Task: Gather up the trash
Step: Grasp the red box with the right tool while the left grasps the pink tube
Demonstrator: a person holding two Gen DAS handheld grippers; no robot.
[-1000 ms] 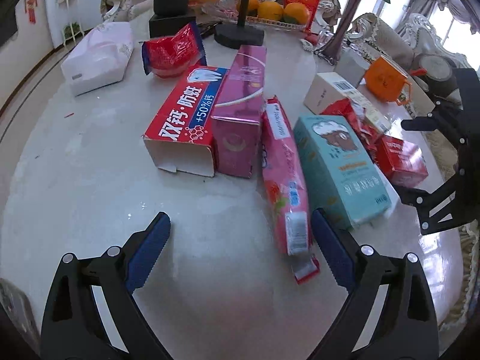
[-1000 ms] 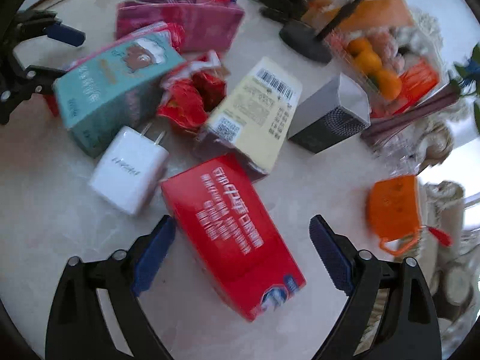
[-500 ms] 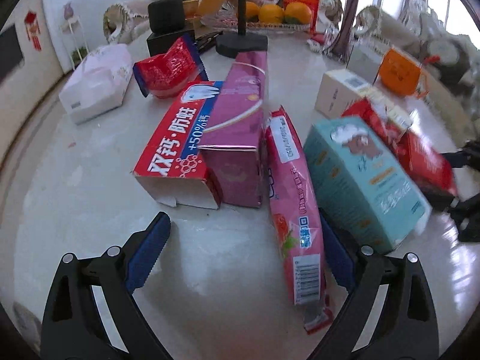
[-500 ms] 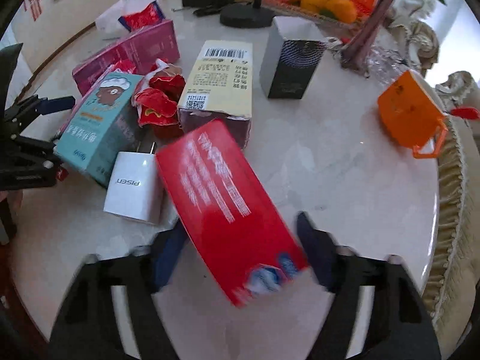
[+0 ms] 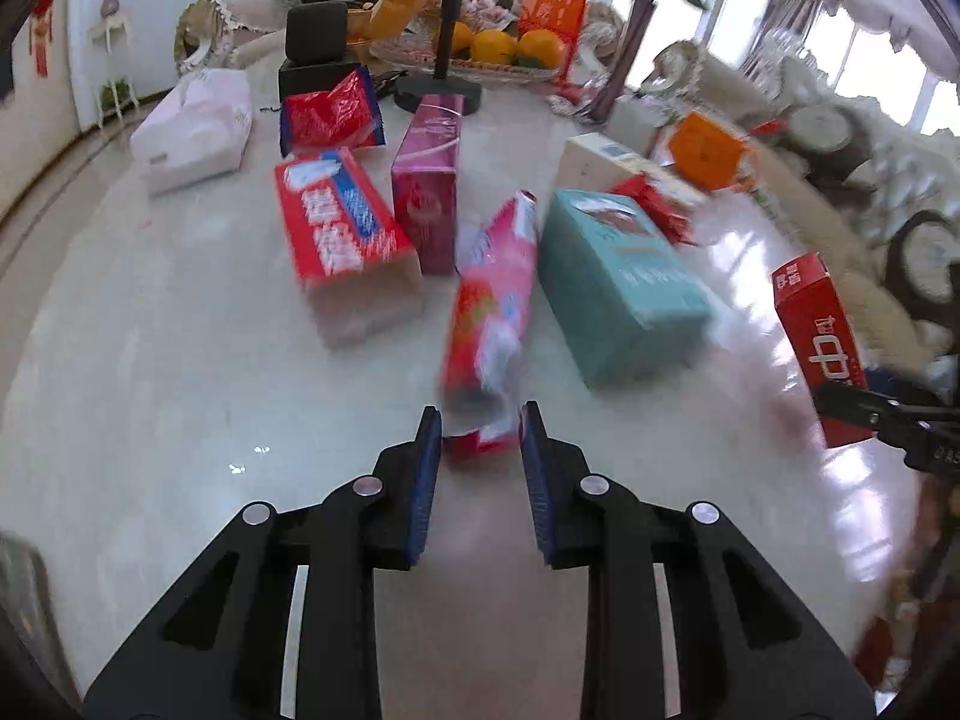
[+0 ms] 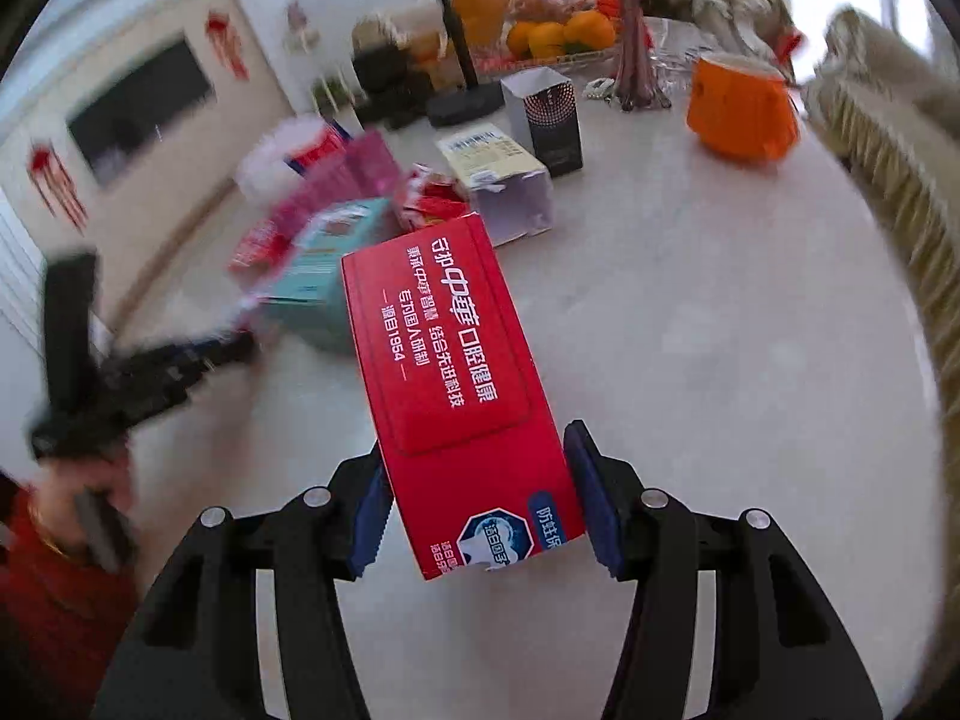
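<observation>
Left gripper: jaws have just been closing and now pinch the near end of the pink snack wrapper, which stretches away from the fingertips, its far end reaching toward the other packaging; whether it touches the table cannot be told through the blur
Right gripper: jaws have just been closing and now press on both long sides of the red toothpaste box, gripped near its printed end, the rest of the box tilting up and away, clear of the marble table
Red toothpaste box, left wrist view: held up at the right edge, well apart from the wrapper
Teal box: lying just right of the wrapper
Magenta box and red-and-blue toothpaste box: side by side, left of the wrapper
Cream box: lying open-ended beyond the held box
Person: red sleeve at the lower left of the right wrist view
</observation>
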